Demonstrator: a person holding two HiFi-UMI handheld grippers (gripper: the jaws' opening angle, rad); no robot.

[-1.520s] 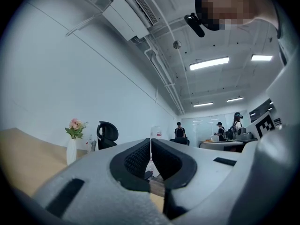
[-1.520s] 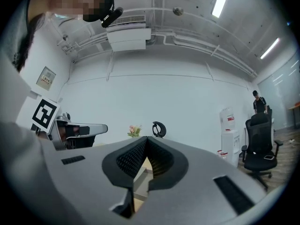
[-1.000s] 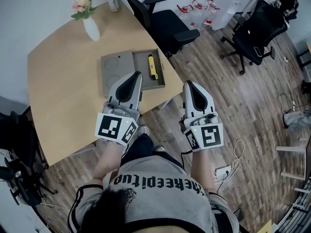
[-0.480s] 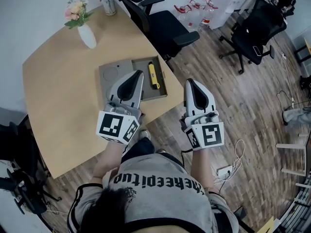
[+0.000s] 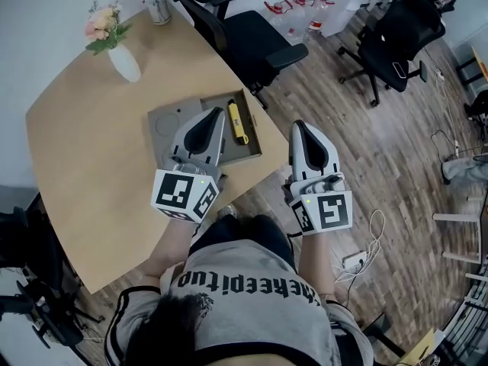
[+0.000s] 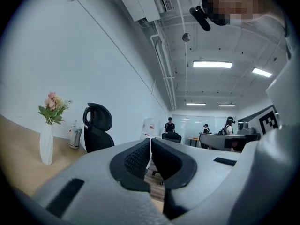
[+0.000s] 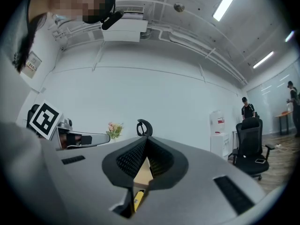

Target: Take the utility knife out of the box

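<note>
Approach step: left tongs [image 5: 216,113] and right tongs [image 5: 299,126] closed, empty; next, 1 must open over the utility knife [image 5: 238,123] in its box [image 5: 168,122].

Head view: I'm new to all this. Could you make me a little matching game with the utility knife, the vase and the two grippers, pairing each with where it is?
Things:
1. utility knife
2. vase
3. left gripper
4. right gripper

Places:
A. over the wooden floor, just off the table's edge
B. lying in the grey box
C. standing on the far left part of the table
D. in front of the box, covering part of it

Pairs: 1-B, 2-C, 3-D, 4-A
</note>
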